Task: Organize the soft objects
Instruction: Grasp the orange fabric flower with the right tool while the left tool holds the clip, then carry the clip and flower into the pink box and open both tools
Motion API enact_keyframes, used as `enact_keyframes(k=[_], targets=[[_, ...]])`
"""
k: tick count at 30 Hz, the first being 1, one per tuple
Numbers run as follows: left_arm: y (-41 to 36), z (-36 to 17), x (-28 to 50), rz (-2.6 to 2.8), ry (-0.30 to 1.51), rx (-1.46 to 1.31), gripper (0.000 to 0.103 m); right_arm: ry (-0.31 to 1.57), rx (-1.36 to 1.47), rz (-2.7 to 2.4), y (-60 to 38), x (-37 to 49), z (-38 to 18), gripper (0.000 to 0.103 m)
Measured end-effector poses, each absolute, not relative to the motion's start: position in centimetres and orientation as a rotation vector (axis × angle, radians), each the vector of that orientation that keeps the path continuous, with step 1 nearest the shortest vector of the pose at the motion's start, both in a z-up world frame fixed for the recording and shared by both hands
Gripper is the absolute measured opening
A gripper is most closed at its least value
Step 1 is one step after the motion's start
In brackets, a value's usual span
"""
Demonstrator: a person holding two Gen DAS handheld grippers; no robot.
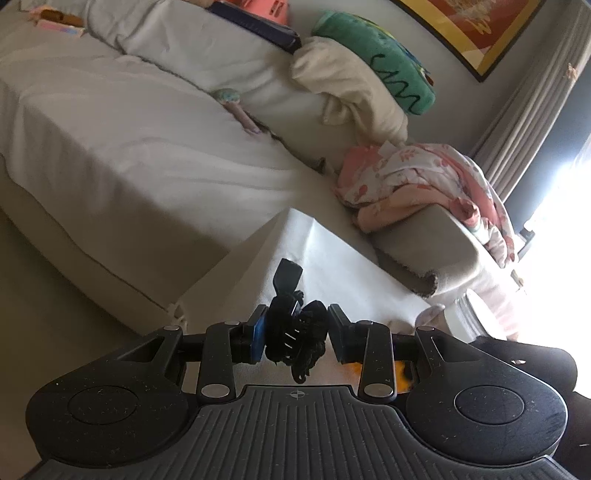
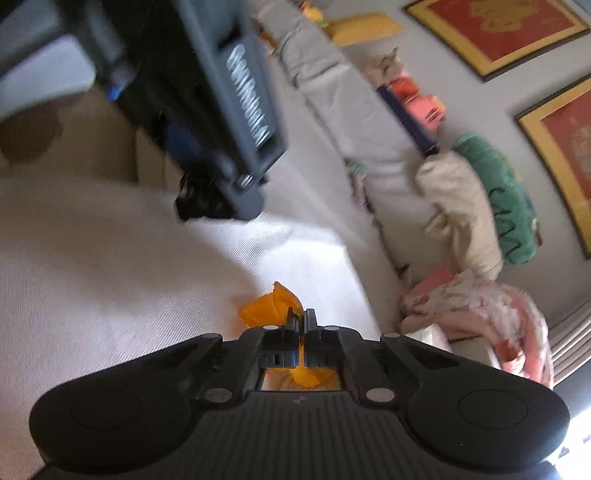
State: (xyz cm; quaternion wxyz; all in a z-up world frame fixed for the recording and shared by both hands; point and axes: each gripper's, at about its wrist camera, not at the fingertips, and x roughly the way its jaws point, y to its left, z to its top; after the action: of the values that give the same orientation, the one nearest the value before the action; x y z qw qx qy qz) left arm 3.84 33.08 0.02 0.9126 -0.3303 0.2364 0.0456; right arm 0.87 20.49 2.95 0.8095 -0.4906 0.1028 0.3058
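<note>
Left wrist view: left gripper (image 1: 296, 334) clamped on one tangled black item (image 1: 295, 332), make-up unclear, over white cushion (image 1: 332, 266), floral cloth (image 1: 417, 177) at two o'clock; right wrist view, blurred: right gripper (image 2: 301, 325) pinched nearly closed on one orange cloth (image 2: 269, 306).

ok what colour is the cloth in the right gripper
Orange cloth; it shows best in the right wrist view.

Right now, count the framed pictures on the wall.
2, in the right wrist view: one red picture at top, another lower right, partly cut off. More may lie outside view.
</note>
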Motion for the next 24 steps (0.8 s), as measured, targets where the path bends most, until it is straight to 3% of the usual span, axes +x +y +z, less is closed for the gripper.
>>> enact_keyframes(k=[5, 13, 19, 24], targets=[[34.4, 3.3, 4.8, 0.105, 0.446, -0.669, 0.039, 0.022, -0.924, 0.613, 20.0, 1.1, 9.2, 0.001], [32.0, 15.0, 10.7, 0.000, 0.361, -0.466, 0.039, -0.186, -0.684, 0.384, 10.6, 4.1, 21.3, 0.001], [21.6, 18.8, 14.4, -0.266, 0.392, -0.436, 0.039, -0.083, -0.520, 0.292, -2.2, 5.5, 25.7, 0.001], [9.5, 16.3, 18.1, -0.502, 0.532, -0.425, 0.039, 0.081, -0.330, 0.294, -11.9, 6.6, 25.7, 0.001]])
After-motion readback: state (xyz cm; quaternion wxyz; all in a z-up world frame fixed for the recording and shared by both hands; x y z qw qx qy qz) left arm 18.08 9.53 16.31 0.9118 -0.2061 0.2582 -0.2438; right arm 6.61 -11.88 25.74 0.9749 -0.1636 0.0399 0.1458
